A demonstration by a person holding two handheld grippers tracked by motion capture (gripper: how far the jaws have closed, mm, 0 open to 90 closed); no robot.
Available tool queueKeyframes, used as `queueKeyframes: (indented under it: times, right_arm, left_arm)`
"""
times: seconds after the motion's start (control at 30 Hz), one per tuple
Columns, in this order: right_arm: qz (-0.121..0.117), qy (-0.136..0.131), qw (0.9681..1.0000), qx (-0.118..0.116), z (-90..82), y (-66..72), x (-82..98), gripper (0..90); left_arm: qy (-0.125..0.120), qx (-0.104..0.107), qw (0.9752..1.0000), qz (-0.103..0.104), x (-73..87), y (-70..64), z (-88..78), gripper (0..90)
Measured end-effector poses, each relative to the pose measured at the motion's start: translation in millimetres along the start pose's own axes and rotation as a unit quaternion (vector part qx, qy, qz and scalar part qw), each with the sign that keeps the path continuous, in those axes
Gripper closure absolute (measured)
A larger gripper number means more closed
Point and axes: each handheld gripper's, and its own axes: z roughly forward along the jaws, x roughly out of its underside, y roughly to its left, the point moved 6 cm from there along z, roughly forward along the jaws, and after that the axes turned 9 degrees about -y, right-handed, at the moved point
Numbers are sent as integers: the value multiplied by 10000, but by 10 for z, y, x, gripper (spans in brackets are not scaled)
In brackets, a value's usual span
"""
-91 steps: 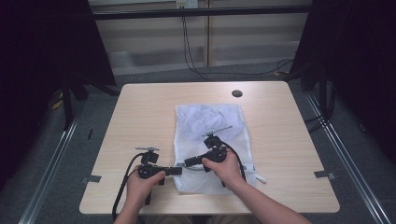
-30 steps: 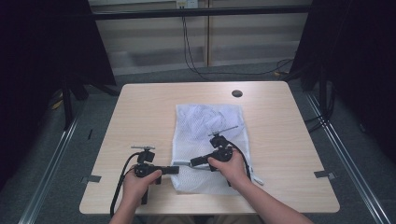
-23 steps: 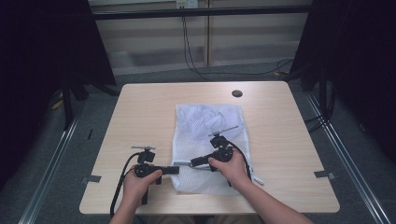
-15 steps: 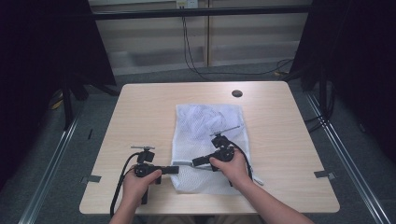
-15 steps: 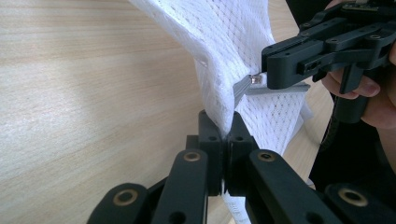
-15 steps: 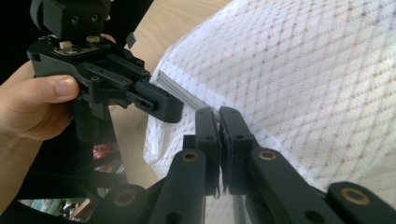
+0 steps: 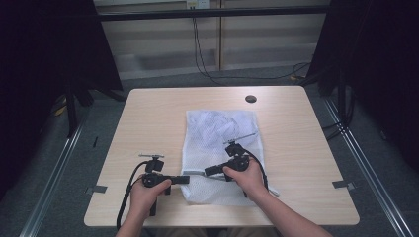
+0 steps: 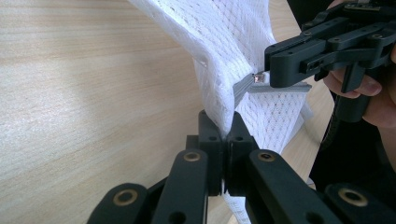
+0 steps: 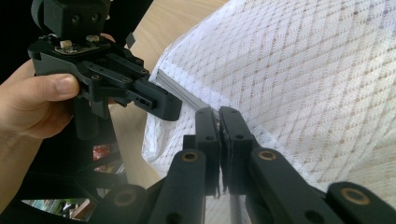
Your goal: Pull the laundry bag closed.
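Note:
A white mesh bag (image 7: pixel 217 138) lies flat in the middle of the wooden table (image 7: pixel 148 118). My left gripper (image 7: pixel 186 179) lies low at the bag's near left edge, shut on a fold of the mesh (image 8: pixel 219 88), which rises from between its pads. My right gripper (image 7: pixel 208 172) points left over the bag's near part. It is shut on the small metal zipper pull (image 8: pixel 256 78) at the end of the grey zipper strip (image 9: pixel 180 91). The two gripper tips stand close together, and each shows in the other's view: right gripper (image 8: pixel 268 70), left gripper (image 9: pixel 170 106).
A small dark round cap (image 7: pixel 250 98) sits in the table near its far edge. Black cables trail from both grippers toward the near edge. Bare wood lies to the left and right of the bag. Dark curtains and floor rails surround the table.
Since the earliest frame the right hand has shifted slightly right and the left hand slightly left. Over the last second nothing visibly moved.

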Motion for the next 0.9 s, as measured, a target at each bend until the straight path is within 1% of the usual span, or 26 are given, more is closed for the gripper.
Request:
queueKeyframes:
  times: [0.13, 0.2, 0.23, 0.27, 0.3, 0.37, 0.43, 0.5, 0.6, 0.63, 0.9]
  right_arm:
    - [-10, -18, 10000, -21, -1, 0, 0, 870]
    - [-9, -4, 10000, -9, -4, -1, 3, 870]
    - [1, 4, 10000, -8, -6, 0, 5, 870]
    - [-1, -2, 10000, -10, -6, 0, 4, 870]
    - [-3, -11, 10000, -15, -6, 0, 3, 870]
    - [23, 36, 10000, 0, -10, 2, 10, 870]
    - [25, 47, 10000, 1, -9, 2, 12, 870]
    - [23, 44, 10000, -9, -11, 0, 12, 870]
    - [9, 38, 10000, -16, -11, 0, 13, 870]
    - [5, 38, 10000, -14, -11, 0, 14, 870]
    - [14, 33, 10000, -32, -13, 2, 17, 870]
  left_arm:
    - [6, -6, 10000, 2, 0, -2, 2, 883]
    - [41, -52, 9999, 150, -4, 20, -7, 883]
    - [30, -22, 10000, 78, -3, 9, -4, 883]
    - [38, -54, 9999, 152, -5, 20, -6, 883]
    - [44, -10, 10000, 53, 0, 5, -1, 883]
    - [59, -13, 10000, 24, 3, 5, 3, 883]
    - [61, -11, 10000, 36, 3, 5, 2, 882]
    - [42, -6, 10000, 5, 1, 0, 3, 883]
    - [61, -7, 10000, 5, 2, 3, 2, 883]
    - [81, 8, 10000, -23, 3, 1, -1, 883]
    - [75, 15, 10000, -1, -3, 7, -4, 883]
